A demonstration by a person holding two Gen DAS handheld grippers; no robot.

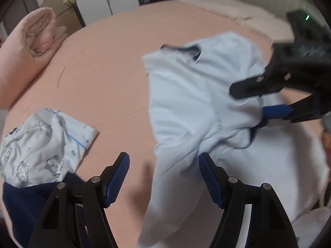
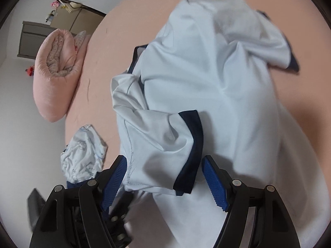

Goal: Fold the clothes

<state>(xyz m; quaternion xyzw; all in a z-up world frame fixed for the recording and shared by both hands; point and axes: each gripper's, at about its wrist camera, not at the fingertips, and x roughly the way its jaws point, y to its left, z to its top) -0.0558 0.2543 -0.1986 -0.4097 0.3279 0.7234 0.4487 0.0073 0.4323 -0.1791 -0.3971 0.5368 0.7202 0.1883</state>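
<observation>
Shirt point(image 2: 206, 78): pale blue, navy-trimmed, lying rumpled on the pink bed point(image 1: 103, 62), centre of both frames. Judged light, limp and smooth-slipping; it will sag from any single pinch. Best hold: navy sleeve cuff point(image 2: 192, 148) or shoulder seam. Left tongs point(image 1: 164, 179) and right tongs point(image 2: 163, 180) both stand apart, clamping nothing.

pale-blue shirt point(image 2: 217, 86) — navy trim, pink bedsheet point(image 1: 107, 78)

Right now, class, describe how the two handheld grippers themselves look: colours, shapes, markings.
Both the left gripper and the right gripper have black angular plastic arms with silver pivot bolts, and fingers faced with ribbed blue pads. A small green light glows on the right gripper's body.
</observation>
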